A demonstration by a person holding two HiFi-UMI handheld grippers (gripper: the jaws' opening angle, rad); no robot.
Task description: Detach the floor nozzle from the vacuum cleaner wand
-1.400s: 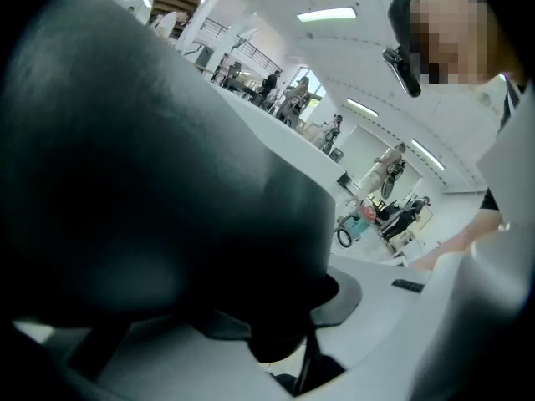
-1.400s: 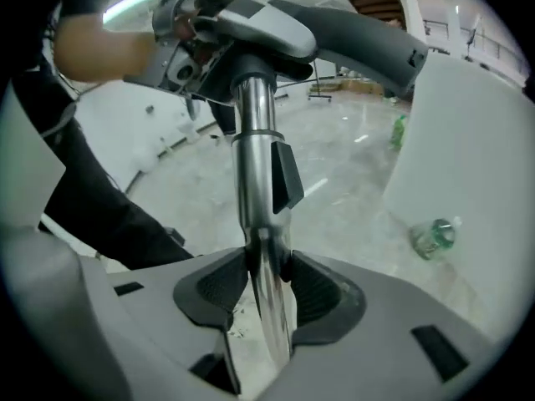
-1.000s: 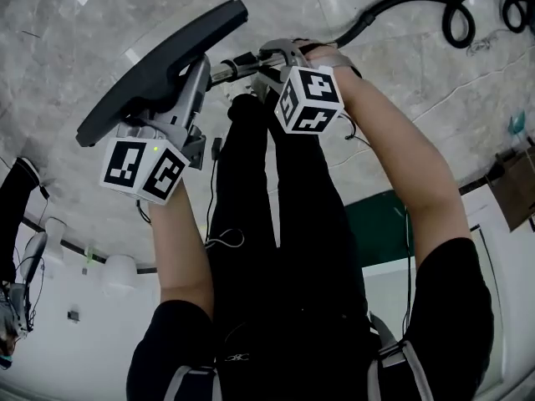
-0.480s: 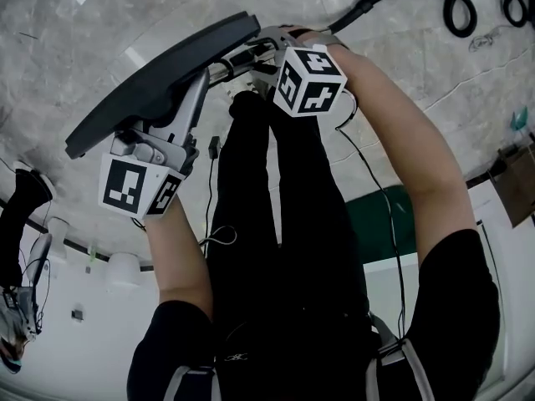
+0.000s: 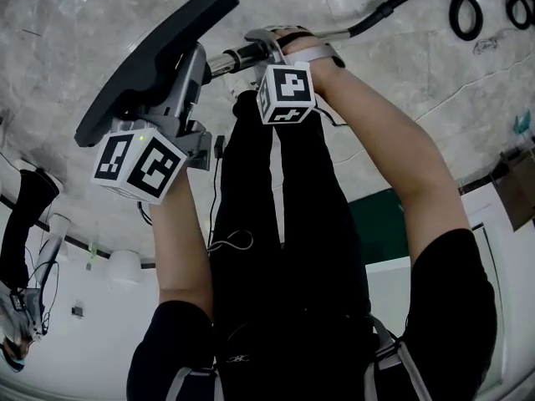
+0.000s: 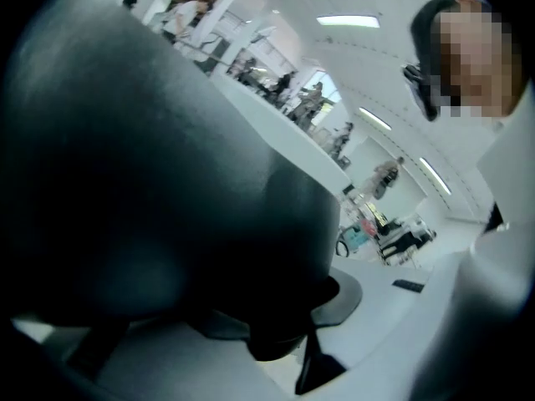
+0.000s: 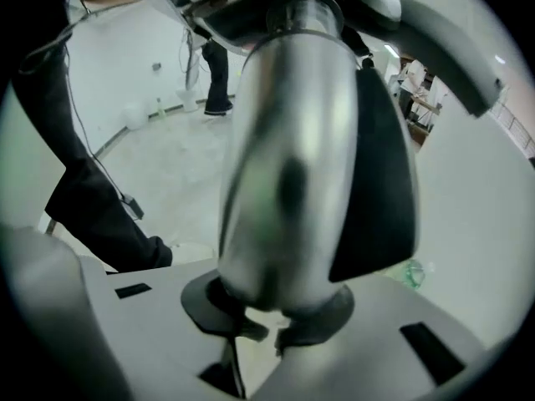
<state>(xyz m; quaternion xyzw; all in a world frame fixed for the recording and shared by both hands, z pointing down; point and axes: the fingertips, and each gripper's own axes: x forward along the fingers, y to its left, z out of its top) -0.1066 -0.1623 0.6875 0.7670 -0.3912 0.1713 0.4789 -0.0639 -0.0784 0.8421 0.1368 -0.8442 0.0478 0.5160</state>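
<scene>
Head view: left gripper (image 5: pixel 189 80) clamping dark nozzle (image 5: pixel 159 53); right gripper (image 5: pixel 267 50) jaws having just been closing round silver wand (image 5: pixel 227 59) beside nozzle joint, pads seemingly pressing tube; nozzle sitting on wand end, not yet detached; hose (image 5: pixel 401 2) curling across floor.

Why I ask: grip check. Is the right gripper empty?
No: the right gripper has just been closing its jaws on the metal wand between them.

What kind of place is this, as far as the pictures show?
Probably a large indoor hall or open lab: grey marbled stone floor, long white ceiling strip lights, a long white partition wall, and other people standing further off.
</scene>
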